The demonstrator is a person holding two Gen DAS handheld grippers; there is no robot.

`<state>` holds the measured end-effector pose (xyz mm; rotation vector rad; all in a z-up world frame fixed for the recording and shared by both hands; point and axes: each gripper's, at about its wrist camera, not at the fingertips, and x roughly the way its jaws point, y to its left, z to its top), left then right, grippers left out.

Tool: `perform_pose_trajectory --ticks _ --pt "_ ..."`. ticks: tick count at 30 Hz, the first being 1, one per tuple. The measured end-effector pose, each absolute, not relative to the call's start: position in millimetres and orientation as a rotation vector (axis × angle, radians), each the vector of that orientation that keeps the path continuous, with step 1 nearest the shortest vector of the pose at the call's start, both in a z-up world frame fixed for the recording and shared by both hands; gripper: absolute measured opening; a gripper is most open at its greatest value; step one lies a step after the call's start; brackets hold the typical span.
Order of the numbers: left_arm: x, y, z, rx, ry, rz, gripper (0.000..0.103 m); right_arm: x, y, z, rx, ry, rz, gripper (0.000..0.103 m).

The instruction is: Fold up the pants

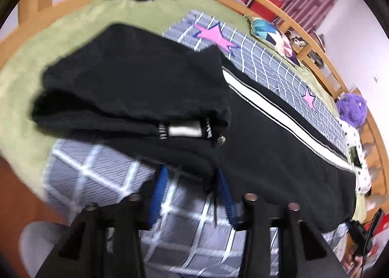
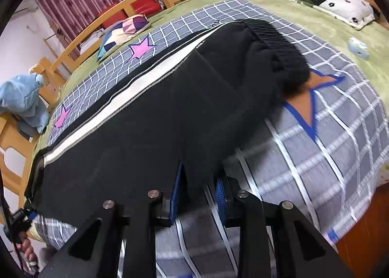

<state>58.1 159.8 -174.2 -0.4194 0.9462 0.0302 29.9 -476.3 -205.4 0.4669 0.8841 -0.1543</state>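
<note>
Lying across mid-frame on the checked blanket (image 2: 340, 117), the black pants (image 2: 150, 127) are partly folded. Both the left gripper (image 1: 192, 188) and right gripper (image 2: 198, 190) clamp the near pants edge at bottom centre.

left gripper (image 1: 192, 180) clamped on fabric, right gripper (image 2: 198, 189) likewise

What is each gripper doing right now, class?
Left gripper: shut on the black pants.
Right gripper: shut on the black pants' near edge.

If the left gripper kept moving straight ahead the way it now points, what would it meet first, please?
Most likely the black pants: the left gripper already has their near edge between its jaws, and the folded-over leg lies directly ahead. Depth beyond is unclear.
</note>
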Motion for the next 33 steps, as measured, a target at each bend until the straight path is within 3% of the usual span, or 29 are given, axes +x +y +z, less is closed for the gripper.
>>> perform_pose_trajectory --ticks 5,11,17,19,20,28,30,33 --pt "44 157 -141 -0.297 0.851 0.032 0.059 -1 -464 -176 0.393 0.808 -0.181 0.028" --pt "75 133 -133 -0.205 0.842 0.031 0.062 3 -437 -156 0.339 0.789 -0.143 0.032" --pt "112 111 -159 -0.02 0.846 0.133 0.062 9 -413 -152 0.277 0.795 -0.132 0.032" --pt "120 118 -165 0.015 0.836 0.176 0.04 14 -407 -154 0.25 0.809 -0.156 0.032" --pt "121 129 -163 -0.035 0.824 0.137 0.017 16 -405 -155 0.241 0.816 -0.163 0.032" --pt "173 222 -120 -0.166 0.736 0.243 0.014 31 -396 -162 0.232 0.849 -0.206 0.032" --pt "188 237 -108 -0.167 0.724 0.295 0.023 36 -392 -164 0.218 0.856 -0.209 0.032" --pt "197 247 -88 -0.162 0.7 0.334 0.027 41 -388 -167 0.209 0.87 -0.209 0.032"
